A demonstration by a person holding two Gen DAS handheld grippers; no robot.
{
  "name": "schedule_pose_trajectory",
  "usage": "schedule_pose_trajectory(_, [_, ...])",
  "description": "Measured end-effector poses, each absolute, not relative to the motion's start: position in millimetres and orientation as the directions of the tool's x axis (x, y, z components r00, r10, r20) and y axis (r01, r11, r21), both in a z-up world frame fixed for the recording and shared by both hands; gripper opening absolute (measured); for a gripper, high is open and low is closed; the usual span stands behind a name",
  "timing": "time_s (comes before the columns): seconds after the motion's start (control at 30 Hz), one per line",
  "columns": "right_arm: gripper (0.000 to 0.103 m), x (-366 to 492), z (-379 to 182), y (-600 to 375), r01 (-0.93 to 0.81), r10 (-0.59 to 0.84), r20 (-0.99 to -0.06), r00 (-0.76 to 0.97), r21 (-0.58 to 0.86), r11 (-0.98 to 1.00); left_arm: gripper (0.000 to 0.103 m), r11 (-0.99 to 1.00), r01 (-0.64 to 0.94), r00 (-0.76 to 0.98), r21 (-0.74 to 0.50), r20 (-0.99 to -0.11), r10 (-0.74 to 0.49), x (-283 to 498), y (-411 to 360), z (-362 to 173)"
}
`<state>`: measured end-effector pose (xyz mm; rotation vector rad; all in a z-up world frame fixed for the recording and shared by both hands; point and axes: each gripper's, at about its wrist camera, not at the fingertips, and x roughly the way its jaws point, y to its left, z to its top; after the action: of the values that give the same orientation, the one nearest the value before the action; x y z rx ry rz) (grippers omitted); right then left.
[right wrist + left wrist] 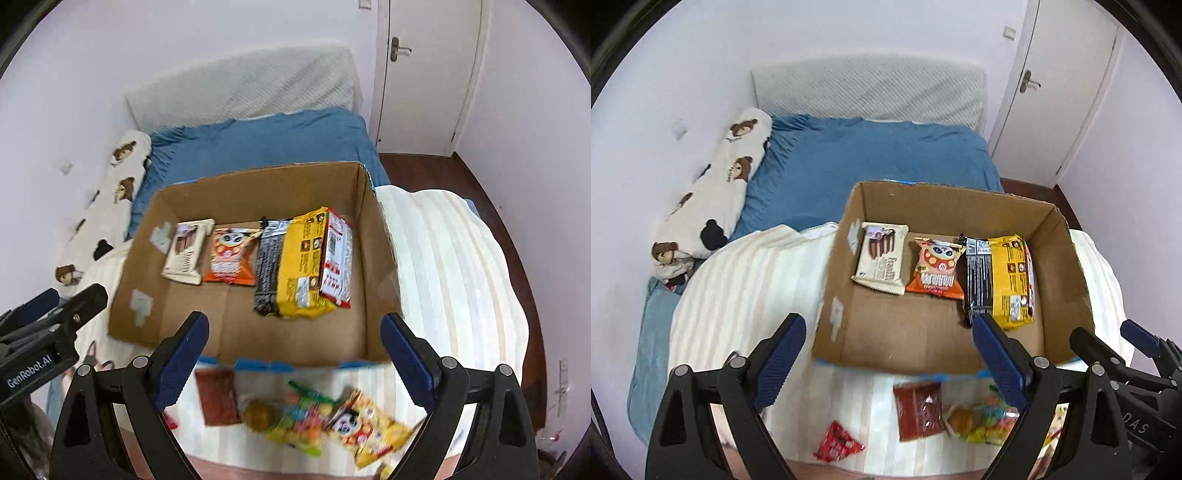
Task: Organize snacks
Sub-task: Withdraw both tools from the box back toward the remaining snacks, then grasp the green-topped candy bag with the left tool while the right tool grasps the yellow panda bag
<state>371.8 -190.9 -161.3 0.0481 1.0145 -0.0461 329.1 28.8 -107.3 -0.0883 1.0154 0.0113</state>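
Note:
An open cardboard box (1067, 258) (373, 236) sits on a striped cream blanket on a bed. Along its far side lie a cream wafer pack (881, 256) (186, 253), an orange panda bag (936, 269) (231, 258), a black pack (977, 280) (267, 266) and a yellow pack (1012, 280) (301, 262); a red-white pack (336, 258) leans beside the yellow one. Loose snacks lie in front of the box: a small red packet (836, 445), a brown packet (919, 408) (218, 398), a colourful candy bag (982, 421) (303, 417) and a yellow panda bag (369, 428). My left gripper (888, 360) and right gripper (295, 356) hang open above the box's near edge, both empty.
A long bear-print pillow (713, 192) (110, 192) lies along the left wall beside a blue sheet (871, 155) (266, 147). A grey headboard cushion (868, 86) stands behind. A white door (1056, 85) (424, 70) is at the right, with dark wood floor (417, 166) below.

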Motion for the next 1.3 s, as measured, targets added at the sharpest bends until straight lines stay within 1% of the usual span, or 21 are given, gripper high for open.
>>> schedule_pose_trajectory(0.1, [0.096, 344.7, -160.6, -192.1, 0.059, 0.019, -0.855, 0.518, 0.058, 0.997, 0.093, 0.996, -0.062, 0.524, -0.069, -0.851, -0.027, 303.3, 32.0, -106.9])
schedule_pose_trajectory(0.2, [0.096, 320.1, -172.6, -200.6, 0.082, 0.042, -0.872, 0.487, 0.094, 0.992, 0.093, 0.995, -0.071, 0.489, -0.077, -0.872, -0.033, 278.1, 31.8, -118.4])
schedule_pose_trajectory(0.4, [0.096, 265.5, -230.7, -244.2, 0.22, 0.091, -0.928, 0.361, 0.179, 0.959, 0.093, 0.994, -0.069, 0.361, -0.083, -0.931, -0.052, 242.1, 13.6, -167.1])
schedule_pose_trajectory(0.53, [0.096, 250.6, -270.3, -283.8, 0.337, 0.109, -0.951, 0.288, 0.207, 0.918, 0.093, 0.996, -0.016, 0.254, -0.084, -0.964, -0.077, 243.7, -25.4, -208.4])
schedule_pose_trajectory(0.63, [0.096, 247.4, -281.5, -307.4, 0.391, 0.11, -0.953, 0.283, 0.219, 0.894, 0.093, 0.996, 0.047, 0.203, -0.081, -0.975, -0.089, 256.8, -64.8, -233.6])
schedule_pose_trajectory(0.73, [0.096, 245.3, -282.8, -323.3, 0.408, 0.11, -0.947, 0.301, 0.232, 0.883, 0.093, 0.988, 0.119, 0.142, -0.097, -0.983, -0.113, 273.0, -106.1, -261.8])
schedule_pose_trajectory(0.77, [0.095, 244.9, -282.2, -326.1, 0.399, 0.101, -0.946, 0.307, 0.225, 0.889, 0.093, 0.985, 0.144, 0.124, -0.092, -0.986, -0.11, 278.3, -117.4, -270.3])
schedule_pose_trajectory(0.8, [0.091, 246.5, -282.6, -328.0, 0.386, 0.094, -0.945, 0.314, 0.217, 0.897, 0.093, 0.982, 0.168, 0.102, -0.084, -0.99, -0.102, 284.9, -129.4, -280.8])
schedule_pose_trajectory(0.83, [0.075, 246.8, -281.8, -328.1, 0.358, 0.081, -0.942, 0.325, 0.202, 0.912, 0.093, 0.981, 0.181, 0.091, -0.075, -0.992, -0.092, 289.7, -137.4, -288.5])
schedule_pose_trajectory(0.87, [0.066, 249.2, -283.1, -326.5, 0.336, 0.067, -0.946, 0.317, 0.178, 0.925, 0.093, 0.978, 0.199, 0.085, -0.06, -0.993, -0.078, 295.3, -146.2, -296.0])
schedule_pose_trajectory(0.93, [0.066, 253.1, -283.9, -324.6, 0.298, 0.056, -0.953, 0.299, 0.149, 0.943, 0.093, 0.974, 0.225, 0.12, -0.02, -0.992, -0.048, 300.9, -155.7, -297.9])
schedule_pose_trajectory(0.97, [0.066, 255.6, -284.7, -322.8, 0.271, 0.058, -0.955, 0.29, 0.14, 0.952, 0.091, 0.97, 0.241, 0.133, -0.021, -0.99, -0.054, 302.5, -158.6, -297.1])
schedule_pose_trajectory(1.0, [0.066, 258.8, -285.3, -319.7, 0.236, 0.06, -0.959, 0.278, 0.129, 0.963, 0.088, 0.969, 0.248, 0.145, -0.024, -0.988, -0.062, 303.5, -160.1, -296.2])
schedule_pose_trajectory(1.03, [0.067, 261.7, -285.6, -317.1, 0.216, 0.057, -0.961, 0.27, 0.118, 0.969, 0.077, 0.968, 0.25, 0.153, -0.028, -0.986, -0.069, 302.8, -160.4, -294.9])
schedule_pose_trajectory(1.07, [0.069, 266.2, -285.6, -312.2, 0.177, 0.043, -0.964, 0.261, 0.092, 0.98, 0.06, 0.966, 0.256, 0.15, -0.042, -0.985, -0.082, 300.4, -160.9, -294.0])
schedule_pose_trajectory(1.1, [0.072, 270.5, -285.9, -307.7, 0.158, 0.03, -0.967, 0.254, 0.072, 0.985, 0.052, 0.964, 0.26, 0.138, -0.05, -0.987, -0.088, 298.6, -161.7, -294.1])
schedule_pose_trajectory(1.13, [0.076, 274.2, -285.5, -305.1, 0.13, 0.015, -0.969, 0.246, 0.048, 0.99, 0.049, 0.964, 0.262, 0.132, -0.037, -0.988, -0.074, 294.2, -161.7, -294.2])
schedule_pose_trajectory(1.2, [0.077, 283.3, -282.9, -294.4, 0.067, -0.008, -0.972, 0.234, 0.008, 0.998, 0.049, 0.965, 0.262, 0.137, -0.027, -0.988, -0.064, 283.0, -157.2, -293.2])
schedule_pose_trajectory(1.3, [0.077, 299.1, -286.9, -270.8, -0.035, -0.048, -0.977, 0.206, -0.056, 0.998, 0.049, 0.976, 0.213, 0.115, -0.039, -0.991, -0.064, 262.3, -137.8, -296.0])
